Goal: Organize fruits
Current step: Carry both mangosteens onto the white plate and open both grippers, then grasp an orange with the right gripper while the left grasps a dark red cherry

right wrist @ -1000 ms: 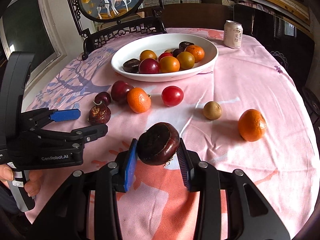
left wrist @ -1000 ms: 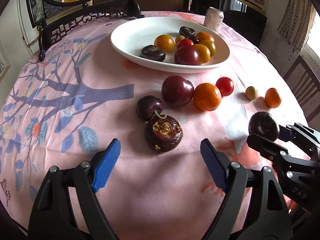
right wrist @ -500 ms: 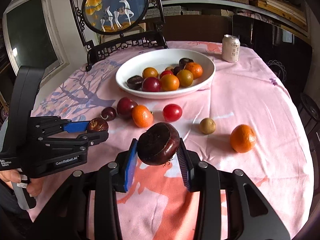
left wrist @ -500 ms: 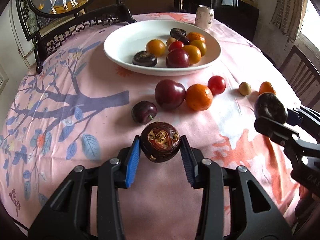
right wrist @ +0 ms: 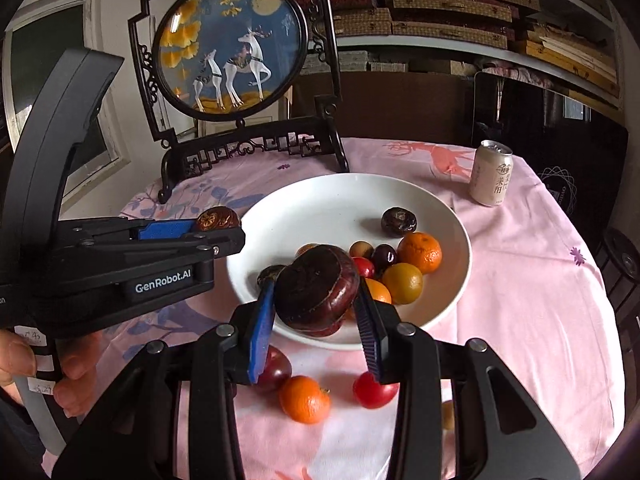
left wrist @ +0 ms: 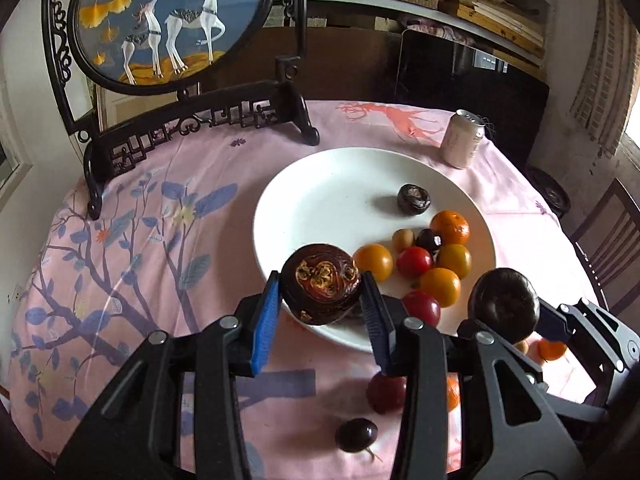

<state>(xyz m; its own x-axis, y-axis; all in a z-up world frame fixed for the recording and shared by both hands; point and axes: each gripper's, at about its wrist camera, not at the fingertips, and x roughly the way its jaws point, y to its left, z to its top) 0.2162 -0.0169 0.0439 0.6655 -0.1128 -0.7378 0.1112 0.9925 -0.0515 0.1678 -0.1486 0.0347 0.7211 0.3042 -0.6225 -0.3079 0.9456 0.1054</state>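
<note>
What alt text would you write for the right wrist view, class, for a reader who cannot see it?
The right claw holds a dark brown fruit above the near rim of a white bowl of mixed fruit on a pink tablecloth. The left claw grips a similar fruit at left, and a drink can stands behind.

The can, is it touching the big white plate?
Apart. In the right wrist view, pink tablecloth shows between the can and the plate.

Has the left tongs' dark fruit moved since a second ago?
Yes. The dark fruit was lying on the tablecloth short of the white plate; now the left tongs hold it lifted over the plate's near rim.
</note>
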